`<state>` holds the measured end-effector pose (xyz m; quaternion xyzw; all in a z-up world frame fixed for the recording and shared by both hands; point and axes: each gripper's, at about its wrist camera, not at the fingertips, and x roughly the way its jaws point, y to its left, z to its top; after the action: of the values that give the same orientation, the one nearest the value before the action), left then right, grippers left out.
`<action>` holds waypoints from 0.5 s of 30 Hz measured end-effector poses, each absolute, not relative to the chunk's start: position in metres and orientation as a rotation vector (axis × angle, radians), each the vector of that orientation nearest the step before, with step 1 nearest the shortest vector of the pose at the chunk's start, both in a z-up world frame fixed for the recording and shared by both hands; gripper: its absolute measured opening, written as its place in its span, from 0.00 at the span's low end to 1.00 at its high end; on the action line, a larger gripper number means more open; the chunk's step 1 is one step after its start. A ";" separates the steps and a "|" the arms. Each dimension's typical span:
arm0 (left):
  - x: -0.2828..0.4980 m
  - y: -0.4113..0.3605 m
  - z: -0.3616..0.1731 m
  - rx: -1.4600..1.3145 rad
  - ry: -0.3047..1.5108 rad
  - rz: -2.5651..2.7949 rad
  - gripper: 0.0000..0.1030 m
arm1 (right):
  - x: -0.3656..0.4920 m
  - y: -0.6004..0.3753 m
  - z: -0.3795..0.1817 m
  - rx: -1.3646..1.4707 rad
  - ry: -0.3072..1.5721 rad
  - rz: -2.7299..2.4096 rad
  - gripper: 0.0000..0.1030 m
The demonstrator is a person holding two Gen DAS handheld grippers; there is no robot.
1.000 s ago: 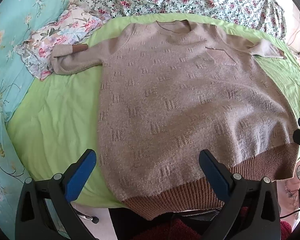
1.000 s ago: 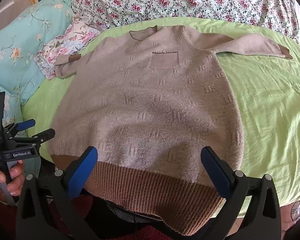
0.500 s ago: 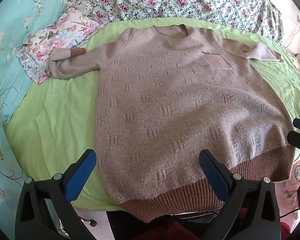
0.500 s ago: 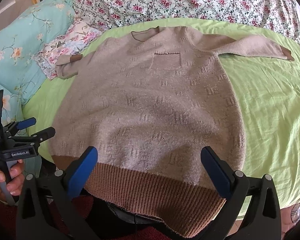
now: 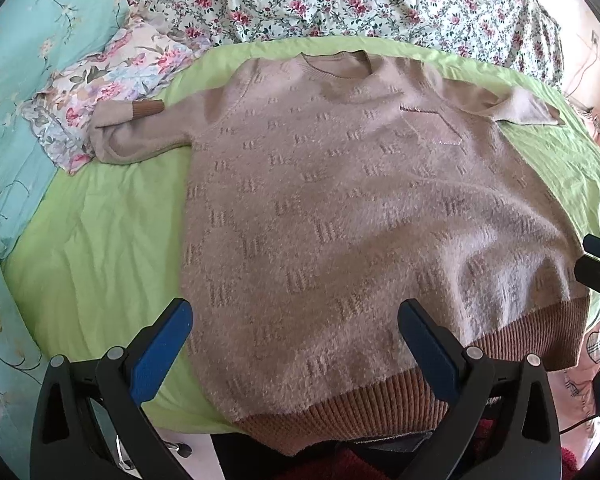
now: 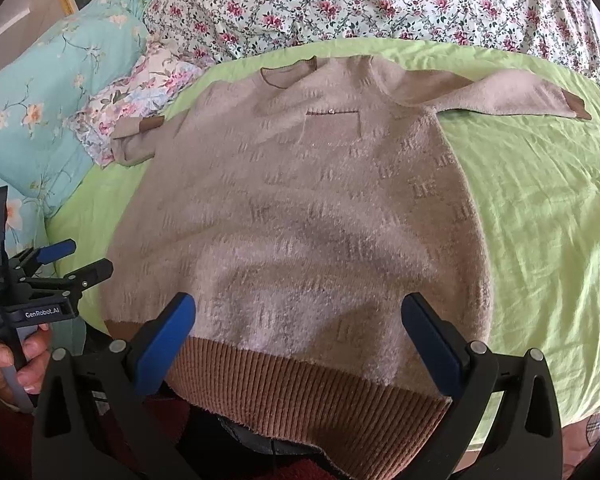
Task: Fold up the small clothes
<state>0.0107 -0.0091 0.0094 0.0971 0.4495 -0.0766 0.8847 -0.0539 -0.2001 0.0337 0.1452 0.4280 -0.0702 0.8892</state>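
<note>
Two fisheye cameras, one mounted on each handheld gripper, look forward and down from the near edge of a bed across a tan sweater (image 5: 360,216) spread on a green sheet (image 5: 100,240). The left wrist view sits near the sweater's left hem corner, framed by the left gripper (image 5: 296,344) with its fingers apart; the right gripper's tips enter at its right edge. The right wrist view, framed by the right gripper (image 6: 300,328), hovers close over the ribbed hem (image 6: 300,380) and catches the left gripper at far left. Both share the sweater, the sheet and the floral bedding (image 6: 380,0) at the far side.
</note>
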 end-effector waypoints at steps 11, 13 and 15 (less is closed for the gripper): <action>0.040 -0.015 0.004 0.153 0.956 -0.197 1.00 | -0.049 -0.231 0.029 0.381 0.882 -0.181 0.95; 0.047 -0.018 0.004 0.145 0.959 -0.201 1.00 | -0.047 -0.240 0.028 0.409 0.882 -0.188 0.92; 0.054 -0.021 0.003 0.148 0.960 -0.200 1.00 | -0.046 -0.253 0.028 0.416 0.873 -0.214 0.87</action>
<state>0.0544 -0.0209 0.0034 0.0709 0.4606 -0.0957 0.8796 -0.0458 -0.2530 0.0279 0.1996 0.4191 -0.1027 0.8798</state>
